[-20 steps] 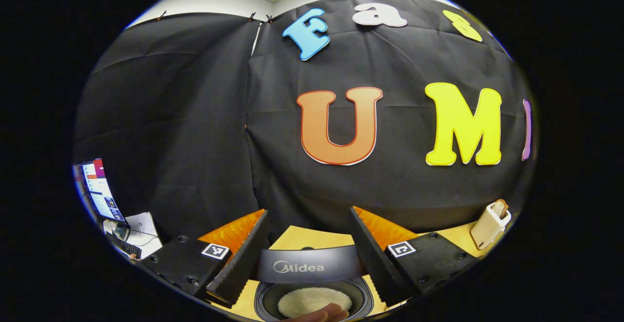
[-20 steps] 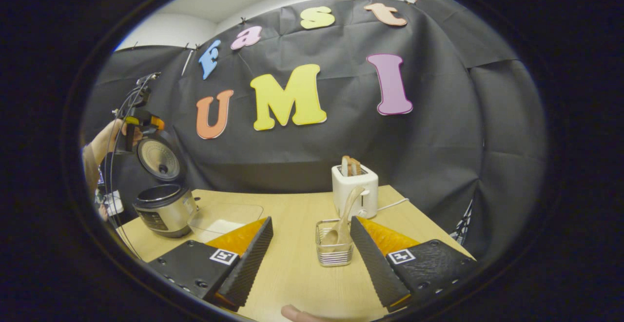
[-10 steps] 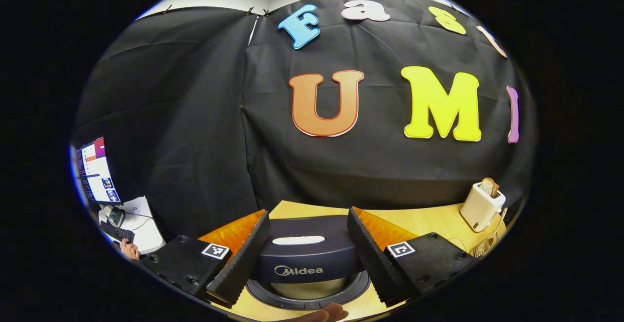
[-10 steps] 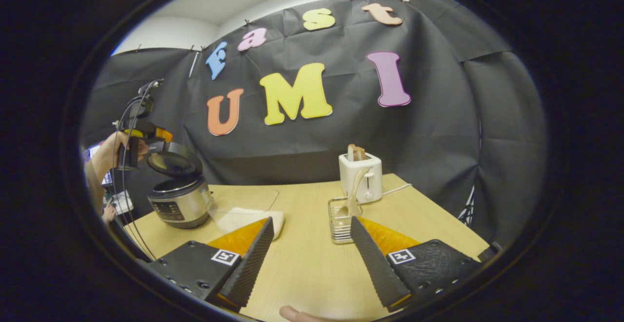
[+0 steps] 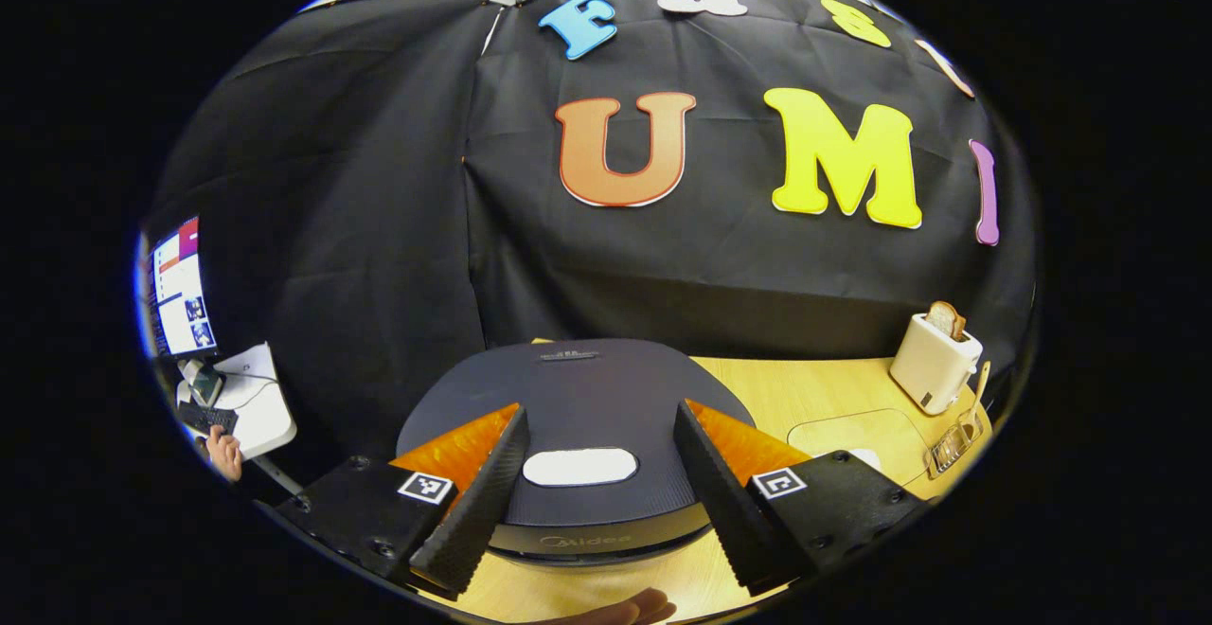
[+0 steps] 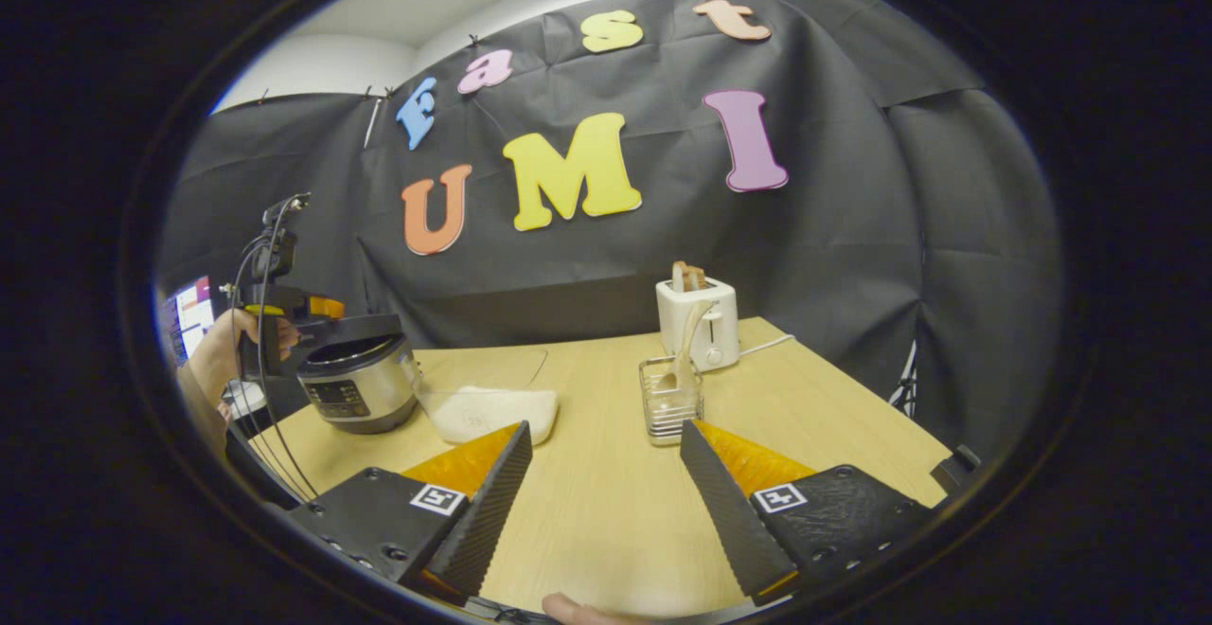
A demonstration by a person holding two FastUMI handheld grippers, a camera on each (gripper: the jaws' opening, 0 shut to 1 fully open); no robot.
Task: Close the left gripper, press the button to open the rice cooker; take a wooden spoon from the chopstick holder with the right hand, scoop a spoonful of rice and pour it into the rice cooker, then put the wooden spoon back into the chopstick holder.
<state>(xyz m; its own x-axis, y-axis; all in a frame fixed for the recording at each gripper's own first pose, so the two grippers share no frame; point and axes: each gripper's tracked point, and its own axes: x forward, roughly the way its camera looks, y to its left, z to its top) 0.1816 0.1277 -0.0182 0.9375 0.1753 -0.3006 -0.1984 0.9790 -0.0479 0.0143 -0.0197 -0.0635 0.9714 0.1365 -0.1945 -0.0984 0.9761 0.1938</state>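
Rice cooker (image 5: pixel 587 398) sitting at 6 o'clock in the left gripper view, lid down and dark top facing up; cannot tell whether latched; pale oval button (image 5: pixel 579 466) lying at the lid's near edge, between the two fingers; left gripper (image 5: pixel 598 414) hovering just above the lid with jaws released and spread wide, grasping nothing; probably being held there to line up with the button, though jaws this far apart are straddling it rather than pressing, so clenching looks needed first.

Seen from the right gripper view, cooker resting at 9 o'clock near the table's (image 6: pixel 606 511) far-left edge, a hand (image 6: pixel 222 350) holding the other gripper over it; clear tub of rice (image 6: pixel 488 412) standing just beside the cooker, toward 10 o'clock of the fingers, handy for a short scoop-and-pour path.

Right gripper (image 6: pixel 603 431) waiting low over bare table, jaws released and holding nothing; wooden spoon (image 6: pixel 684 350) leaning upright in the wire chopstick holder (image 6: pixel 670 412) at 12 o'clock, handle up for an easy pinch; white toaster (image 6: pixel 698 327) standing close behind, crowding any reach from beyond.
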